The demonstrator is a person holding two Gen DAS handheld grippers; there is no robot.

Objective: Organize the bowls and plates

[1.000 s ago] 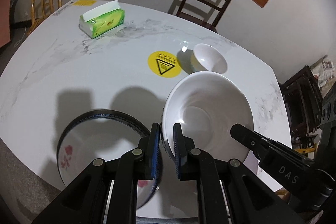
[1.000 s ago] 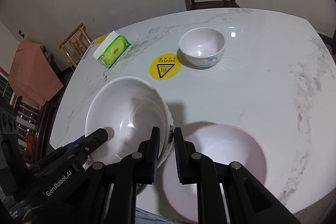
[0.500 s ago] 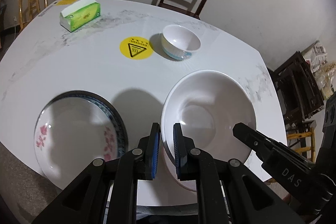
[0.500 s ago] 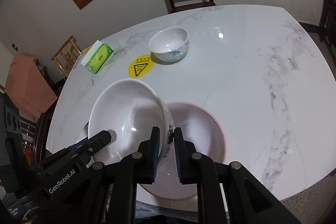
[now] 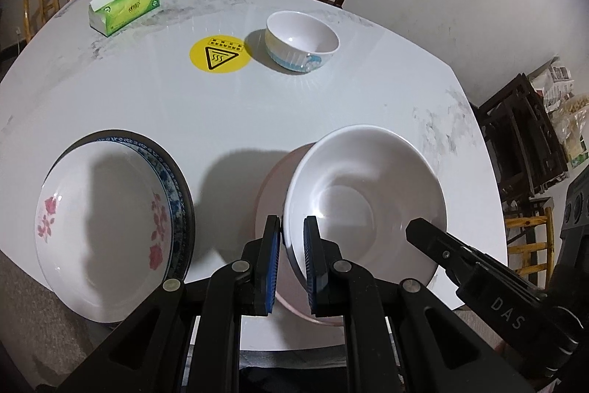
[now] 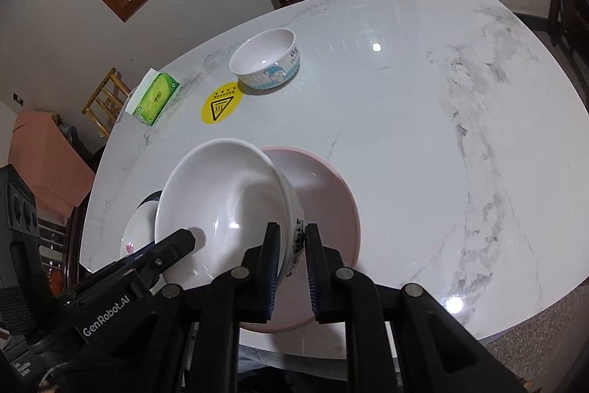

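Carried rightward, rigid, glossy white bowl (image 5: 364, 197) now overhangs pink plate (image 6: 324, 194); left gripper (image 5: 292, 258) and right gripper (image 6: 291, 262) clamp opposite rims.

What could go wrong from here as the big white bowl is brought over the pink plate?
1. Both the left gripper and the right gripper pinch only opposite rims of the white bowl, so uneven motion could twist it loose.
2. The bowl hangs tilted over the pink plate; lowering it crooked might knock the plate toward the table edge.
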